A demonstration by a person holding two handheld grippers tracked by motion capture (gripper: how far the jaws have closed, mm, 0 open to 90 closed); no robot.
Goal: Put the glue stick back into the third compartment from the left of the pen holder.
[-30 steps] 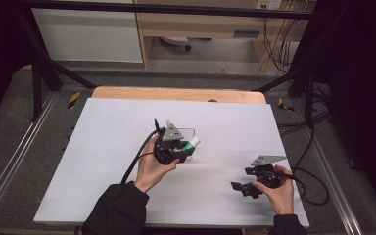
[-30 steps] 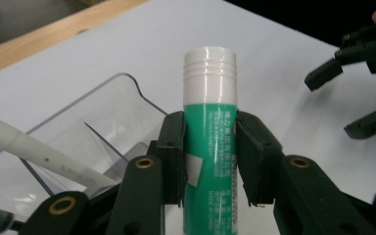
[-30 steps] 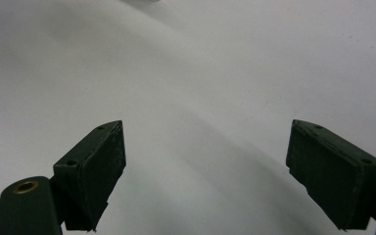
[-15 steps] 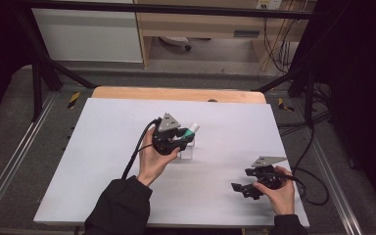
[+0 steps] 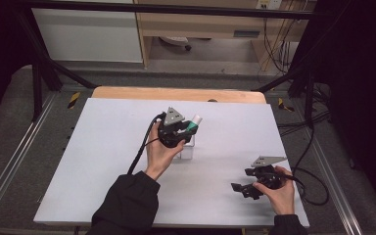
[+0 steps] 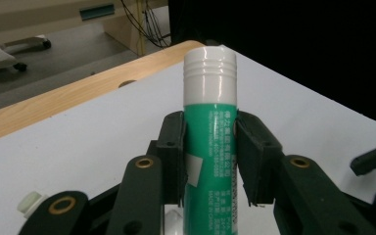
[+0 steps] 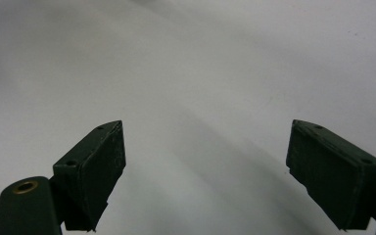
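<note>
green and white-capped, the glue stick (image 6: 209,137) sits clamped between the jaws of the left gripper (image 5: 180,128), lifted above the middle of the white table (image 5: 103,147). near the table's front right corner, the right gripper (image 5: 247,187) hovers low with its jaws spread wide, nothing between them.
</note>
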